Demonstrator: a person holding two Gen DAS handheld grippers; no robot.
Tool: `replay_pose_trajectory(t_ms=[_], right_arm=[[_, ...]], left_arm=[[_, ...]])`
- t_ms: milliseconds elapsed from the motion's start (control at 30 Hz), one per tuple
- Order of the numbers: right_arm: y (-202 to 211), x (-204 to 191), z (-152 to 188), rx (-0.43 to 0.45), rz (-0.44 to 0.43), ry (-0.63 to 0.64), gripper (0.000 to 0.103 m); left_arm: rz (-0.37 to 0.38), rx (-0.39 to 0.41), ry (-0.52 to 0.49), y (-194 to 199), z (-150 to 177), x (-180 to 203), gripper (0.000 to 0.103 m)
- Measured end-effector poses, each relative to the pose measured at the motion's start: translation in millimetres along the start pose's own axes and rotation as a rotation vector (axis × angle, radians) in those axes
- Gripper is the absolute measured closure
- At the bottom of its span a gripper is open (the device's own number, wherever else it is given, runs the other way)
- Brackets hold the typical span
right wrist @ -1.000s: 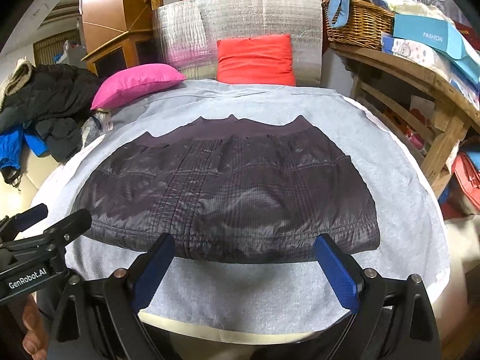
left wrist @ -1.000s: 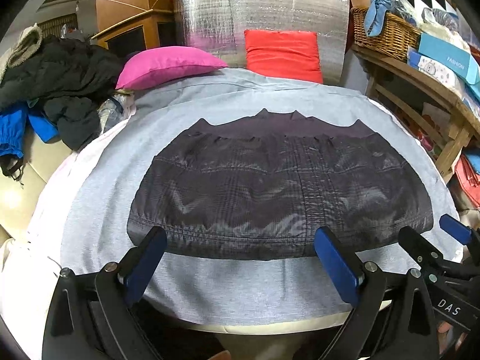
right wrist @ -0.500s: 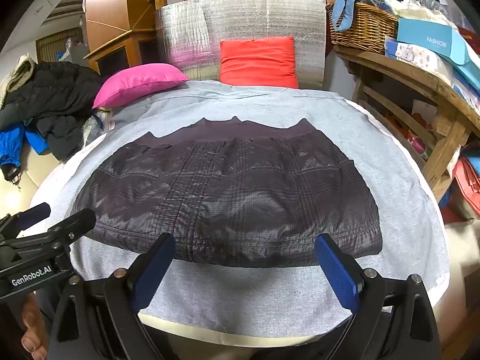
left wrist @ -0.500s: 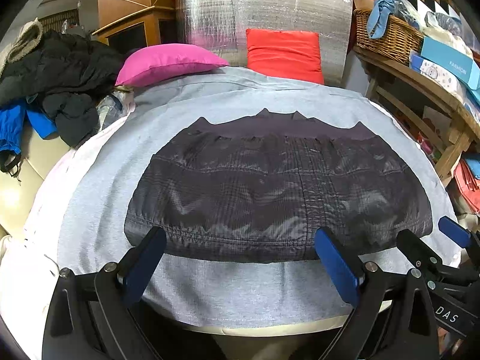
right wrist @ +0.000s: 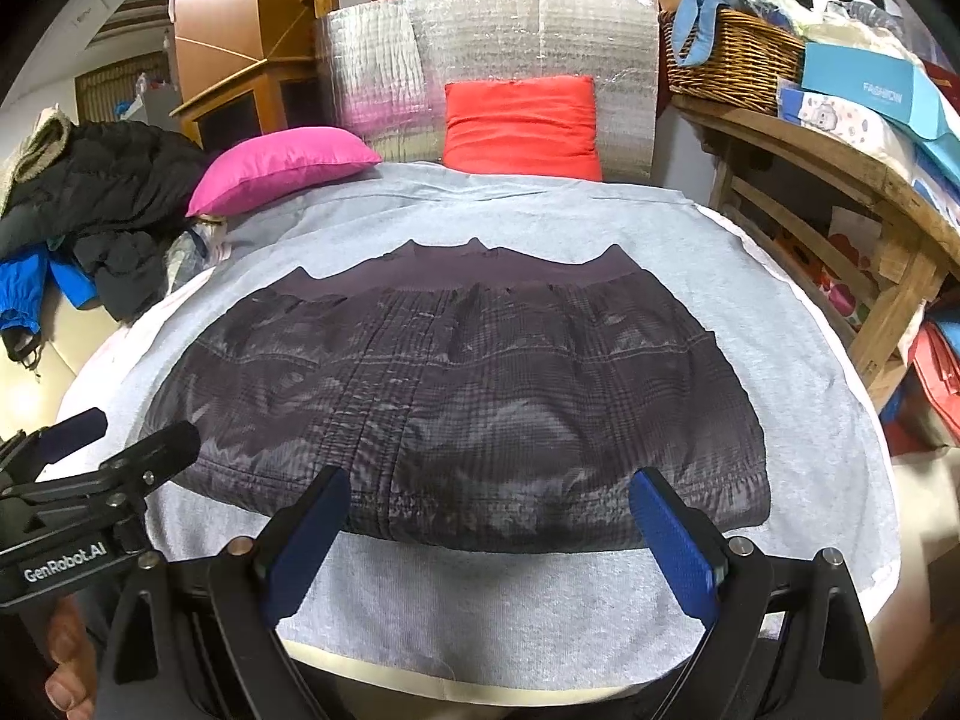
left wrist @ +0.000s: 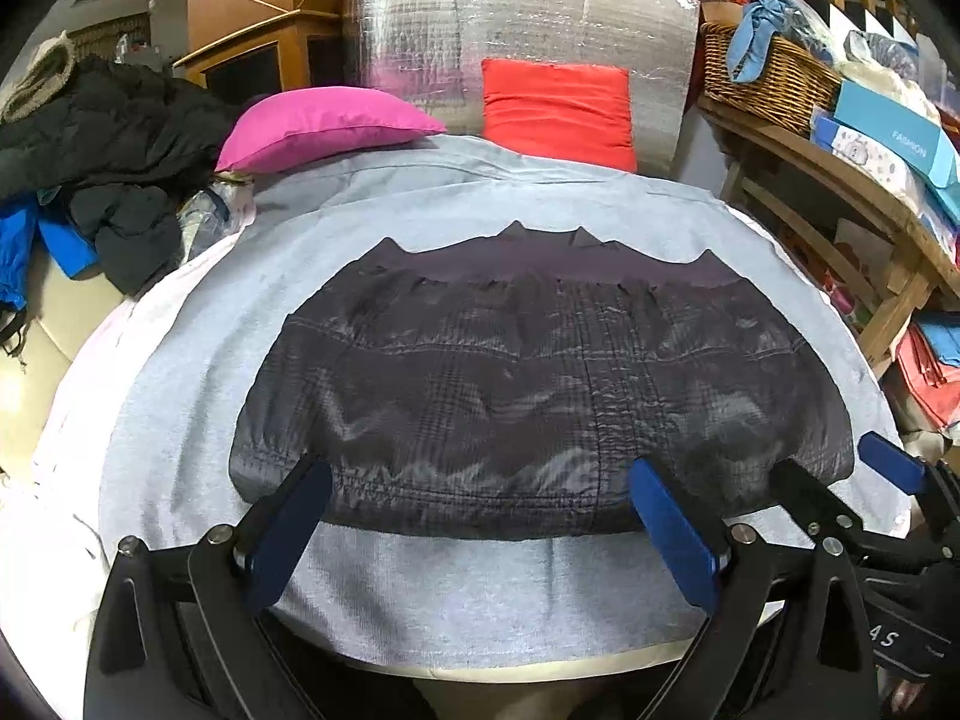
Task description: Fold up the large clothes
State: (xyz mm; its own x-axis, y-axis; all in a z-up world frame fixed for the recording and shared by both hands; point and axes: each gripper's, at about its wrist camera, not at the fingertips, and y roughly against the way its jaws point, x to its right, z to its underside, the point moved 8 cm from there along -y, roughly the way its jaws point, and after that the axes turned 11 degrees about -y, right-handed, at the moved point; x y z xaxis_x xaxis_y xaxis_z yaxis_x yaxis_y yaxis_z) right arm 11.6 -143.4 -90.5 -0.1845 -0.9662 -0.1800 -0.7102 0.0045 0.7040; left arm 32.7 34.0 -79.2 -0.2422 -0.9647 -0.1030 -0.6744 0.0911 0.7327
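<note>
while the dark jacket point(left wrist: 540, 396) lies flat and spread in the middle of the grey sheet point(left wrist: 180, 420), both tongs hang over its near hem with jaws wide apart, gripping nothing: the left gripper point(left wrist: 480, 516) and the right gripper point(right wrist: 489, 516). beyond the jacket sit a pink cushion point(right wrist: 276, 165) and a red cushion point(right wrist: 522, 123).

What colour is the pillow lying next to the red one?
Bright pink. The pillow shows best in the right wrist view, left of the red pillow.
</note>
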Motion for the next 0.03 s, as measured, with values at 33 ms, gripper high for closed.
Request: replay_pose_trajectory(t_ms=[33], right_arm=[[-0.8, -0.5, -0.2, 0.000, 0.000, -0.002, 0.007]], left_arm=[[-0.003, 0.001, -0.004, -0.3, -1.6, 0.4, 0.004]])
